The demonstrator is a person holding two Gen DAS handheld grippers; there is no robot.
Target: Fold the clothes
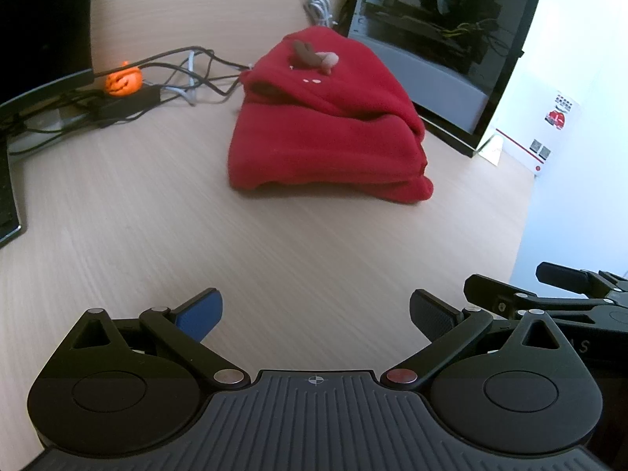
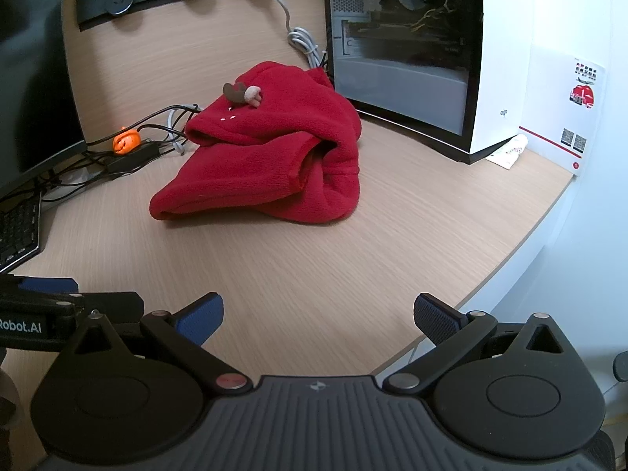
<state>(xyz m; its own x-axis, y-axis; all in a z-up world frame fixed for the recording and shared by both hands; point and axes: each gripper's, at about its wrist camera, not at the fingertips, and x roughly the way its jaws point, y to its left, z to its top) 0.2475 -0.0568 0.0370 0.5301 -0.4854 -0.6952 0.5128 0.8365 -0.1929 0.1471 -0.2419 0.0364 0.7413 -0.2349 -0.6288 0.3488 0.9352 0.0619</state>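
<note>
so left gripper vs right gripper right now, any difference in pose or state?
Position: the left gripper hovers over bare desk; the right gripper sits beside it, nearer the desk's edge.
View: from the left, the red fleece garment shows stacked folded layers; from the right, its looser open side.
Shared: both have jaws wide open, hold nothing, and point at the garment without touching it.

left wrist: low over desk [image 1: 157, 216], facing forward, garment [image 1: 325, 133] ahead, well apart | right wrist: low at desk's near edge, facing forward, just beside left unit | shared: garment [image 2: 267, 165], PC case [image 1: 451, 39], pumpkin [image 1: 123, 81], cables
</note>
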